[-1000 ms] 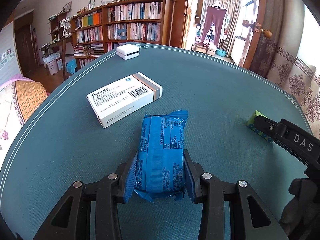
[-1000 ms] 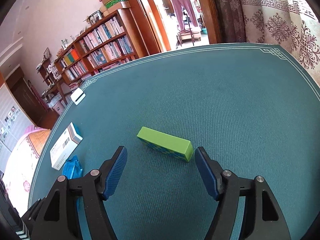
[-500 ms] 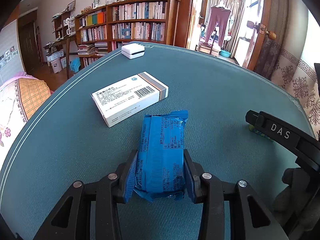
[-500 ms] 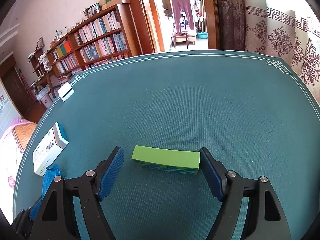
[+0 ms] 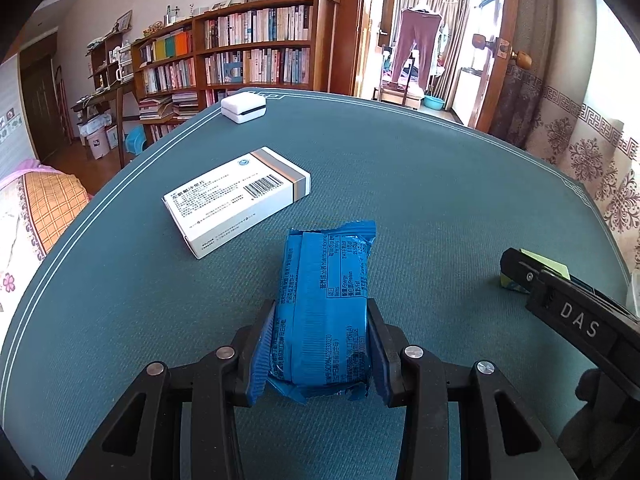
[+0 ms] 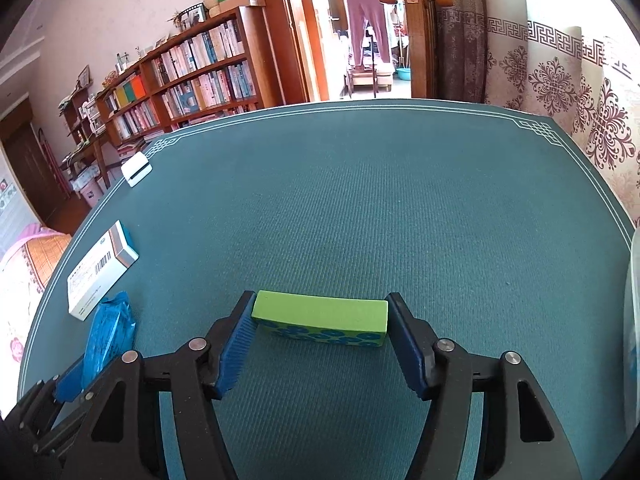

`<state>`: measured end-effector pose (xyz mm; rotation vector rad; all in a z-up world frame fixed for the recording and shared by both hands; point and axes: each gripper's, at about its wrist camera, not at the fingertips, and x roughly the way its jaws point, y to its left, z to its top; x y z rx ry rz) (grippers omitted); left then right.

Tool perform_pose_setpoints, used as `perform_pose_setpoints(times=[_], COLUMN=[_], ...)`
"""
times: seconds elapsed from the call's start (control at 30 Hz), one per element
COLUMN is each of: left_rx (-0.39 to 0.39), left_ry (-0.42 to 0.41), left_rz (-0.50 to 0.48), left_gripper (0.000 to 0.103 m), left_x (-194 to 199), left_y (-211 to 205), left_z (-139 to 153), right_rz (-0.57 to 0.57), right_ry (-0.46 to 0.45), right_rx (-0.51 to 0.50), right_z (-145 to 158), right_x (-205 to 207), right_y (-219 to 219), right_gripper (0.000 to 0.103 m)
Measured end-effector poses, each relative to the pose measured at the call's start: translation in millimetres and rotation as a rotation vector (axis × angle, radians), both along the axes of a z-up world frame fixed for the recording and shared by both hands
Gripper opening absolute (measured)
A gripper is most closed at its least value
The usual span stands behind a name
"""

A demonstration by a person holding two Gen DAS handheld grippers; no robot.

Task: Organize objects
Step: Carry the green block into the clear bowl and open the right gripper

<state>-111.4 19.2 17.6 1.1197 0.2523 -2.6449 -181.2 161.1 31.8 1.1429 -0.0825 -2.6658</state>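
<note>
My left gripper (image 5: 320,340) is shut on a blue snack packet (image 5: 326,308) that lies on the teal table mat (image 5: 420,200); the packet also shows in the right wrist view (image 6: 110,328). My right gripper (image 6: 320,336) is open, its pads on either side of a green block (image 6: 320,320) lying crosswise on the mat, the left pad touching or nearly touching its end. In the left wrist view the green block (image 5: 550,266) is partly hidden behind the right gripper's black finger.
A white medicine box (image 5: 236,200) lies on the mat ahead of the packet, also in the right wrist view (image 6: 100,270). A small white case (image 5: 243,108) sits near the far edge. A clear container rim (image 6: 634,300) shows at the right edge.
My right gripper moved in around the green block, which now lies between its pads. My left gripper stayed shut on the blue packet, barely moving.
</note>
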Motion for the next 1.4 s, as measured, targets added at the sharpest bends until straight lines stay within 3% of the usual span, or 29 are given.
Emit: perform_pose_setpoints(times=[0.77, 1.1, 1.4], left_rx=[-0.022, -0.038, -0.038], left_ry=[0.044, 0.054, 0.059], left_rz=[-0.039, -0.086, -0.172], left_gripper=[0.044, 0.044, 0.044], left_x=[4.0, 6.5, 12.2], left_y=[8.8, 17.8, 38.0], left_z=[6.1, 9.7, 16.9], right_rz=[-0.030, -0.142, -0.326], right_ry=[0.101, 0.155, 0.181], right_rx=[-0.066, -0.062, -0.047], right_z=[50.0, 68.6, 75.9], right_x=[103.9, 137.4, 153.2], right_y=[79.0, 144.4, 222.2], right_gripper=[0.065, 0.065, 0.065])
